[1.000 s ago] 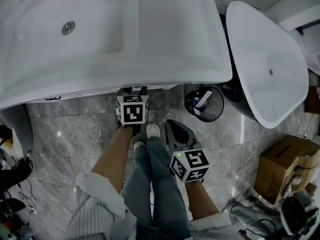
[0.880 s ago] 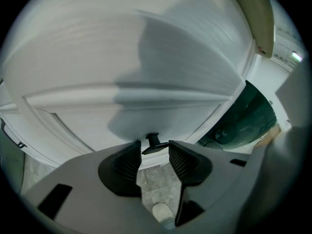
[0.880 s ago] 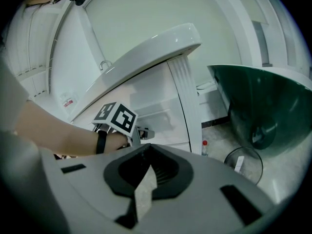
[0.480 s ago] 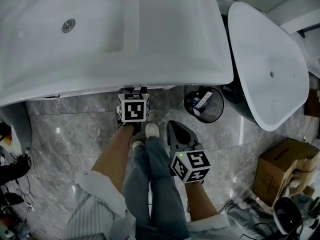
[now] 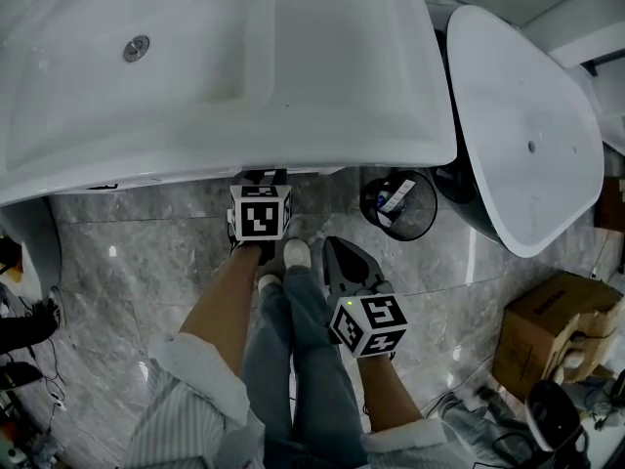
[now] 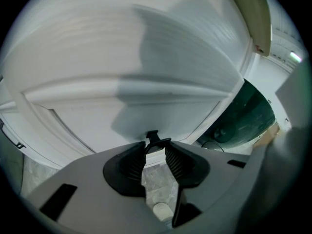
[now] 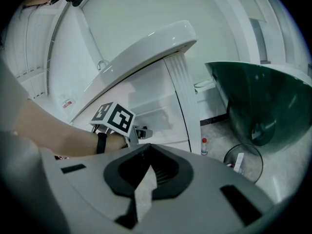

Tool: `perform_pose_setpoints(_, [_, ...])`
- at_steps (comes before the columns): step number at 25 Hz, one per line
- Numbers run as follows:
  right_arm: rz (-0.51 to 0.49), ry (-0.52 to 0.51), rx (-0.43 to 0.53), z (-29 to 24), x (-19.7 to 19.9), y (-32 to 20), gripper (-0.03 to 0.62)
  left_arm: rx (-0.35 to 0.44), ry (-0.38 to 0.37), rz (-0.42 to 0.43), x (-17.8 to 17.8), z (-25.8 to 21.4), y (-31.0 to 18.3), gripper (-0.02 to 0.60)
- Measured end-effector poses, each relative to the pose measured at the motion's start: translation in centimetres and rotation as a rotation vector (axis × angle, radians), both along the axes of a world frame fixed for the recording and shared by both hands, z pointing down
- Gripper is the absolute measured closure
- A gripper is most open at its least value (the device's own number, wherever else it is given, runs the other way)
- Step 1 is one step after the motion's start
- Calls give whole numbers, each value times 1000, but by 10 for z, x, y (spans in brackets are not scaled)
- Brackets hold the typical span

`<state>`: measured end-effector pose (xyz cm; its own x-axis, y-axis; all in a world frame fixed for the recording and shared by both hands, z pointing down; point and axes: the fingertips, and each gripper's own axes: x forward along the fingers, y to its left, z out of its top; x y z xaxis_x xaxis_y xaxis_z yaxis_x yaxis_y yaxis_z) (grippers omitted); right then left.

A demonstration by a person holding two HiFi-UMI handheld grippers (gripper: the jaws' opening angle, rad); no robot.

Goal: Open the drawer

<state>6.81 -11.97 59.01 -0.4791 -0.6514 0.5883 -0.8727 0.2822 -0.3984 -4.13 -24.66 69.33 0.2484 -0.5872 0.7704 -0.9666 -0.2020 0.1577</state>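
The white drawer front (image 6: 122,111) sits under the basin's rim and fills the left gripper view. Its small black handle (image 6: 152,136) lies between the tips of my left gripper (image 6: 156,147), whose jaws are closing, and the pads meet the handle's ends. From the head view, the left gripper (image 5: 259,177) reaches in under the basin edge, its tips hidden there. In the right gripper view it (image 7: 140,131) is at the cabinet front (image 7: 156,116). My right gripper (image 5: 333,244) (image 7: 147,172) hangs shut and holds nothing, off to the right above the floor.
A wide white washbasin (image 5: 195,66) overhangs the cabinet. A wire waste bin (image 5: 398,203) and a white, dark-sided tub (image 5: 522,125) stand at the right. A small bottle (image 7: 204,146) is beside the cabinet. A cardboard box (image 5: 552,320) lies lower right. The person's legs (image 5: 293,360) stand between the grippers.
Both grippers stay where they were. Only the head view has shifted slightly.
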Motion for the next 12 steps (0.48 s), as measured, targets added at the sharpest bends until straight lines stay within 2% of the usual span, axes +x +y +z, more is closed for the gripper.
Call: perform_pose_setpoints(12, [6,4,2,-1,3,3,586,-7,0,-1,2,1,14,446])
